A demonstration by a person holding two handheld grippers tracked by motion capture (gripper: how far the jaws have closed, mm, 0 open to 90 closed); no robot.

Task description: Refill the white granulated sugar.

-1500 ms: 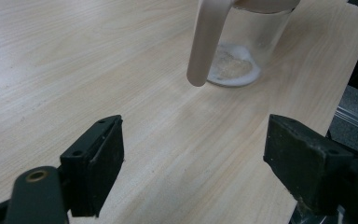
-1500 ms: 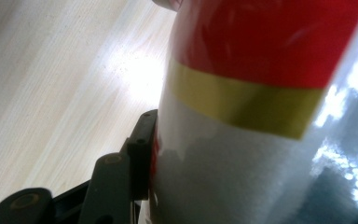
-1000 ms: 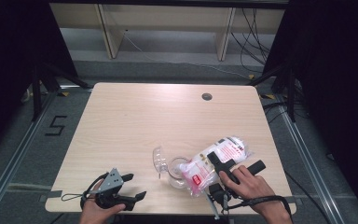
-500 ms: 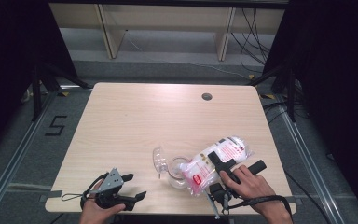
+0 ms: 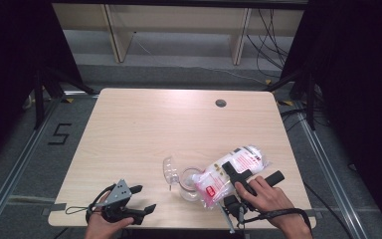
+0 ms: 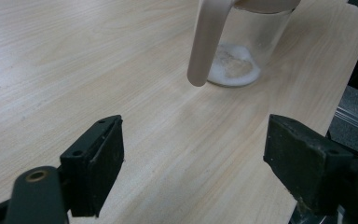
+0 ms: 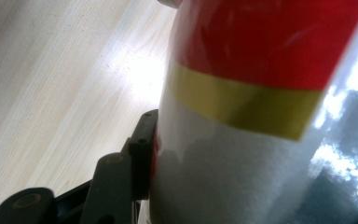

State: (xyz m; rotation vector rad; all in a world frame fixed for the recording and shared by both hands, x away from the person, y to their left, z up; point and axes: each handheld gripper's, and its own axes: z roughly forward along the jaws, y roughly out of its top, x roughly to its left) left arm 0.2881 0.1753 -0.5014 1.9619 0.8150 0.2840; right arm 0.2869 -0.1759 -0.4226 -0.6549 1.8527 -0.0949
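Observation:
A clear plastic bag of white grains (image 5: pixel 238 160) with a red and yellow label lies tilted over a glass jar (image 5: pixel 188 188) near the table's front edge. My right gripper (image 5: pixel 252 172) is shut on the bag. In the right gripper view the bag (image 7: pixel 261 116) presses against the left finger (image 7: pixel 142 142). The jar's clear lid (image 5: pixel 169 170) hangs open to its left. In the left gripper view the jar (image 6: pixel 256 42) has a beige handle (image 6: pixel 205 42) and a little white powder (image 6: pixel 233 70) at the bottom. My left gripper (image 5: pixel 143 198) rests open at the front left, holding nothing (image 6: pixel 191 154).
The wooden table (image 5: pixel 144 129) has a round cable hole (image 5: pixel 221 103) at the back right. Its front edge runs just below both hands. A low shelf unit (image 5: pixel 179 30) stands behind the table, and dark stands flank it.

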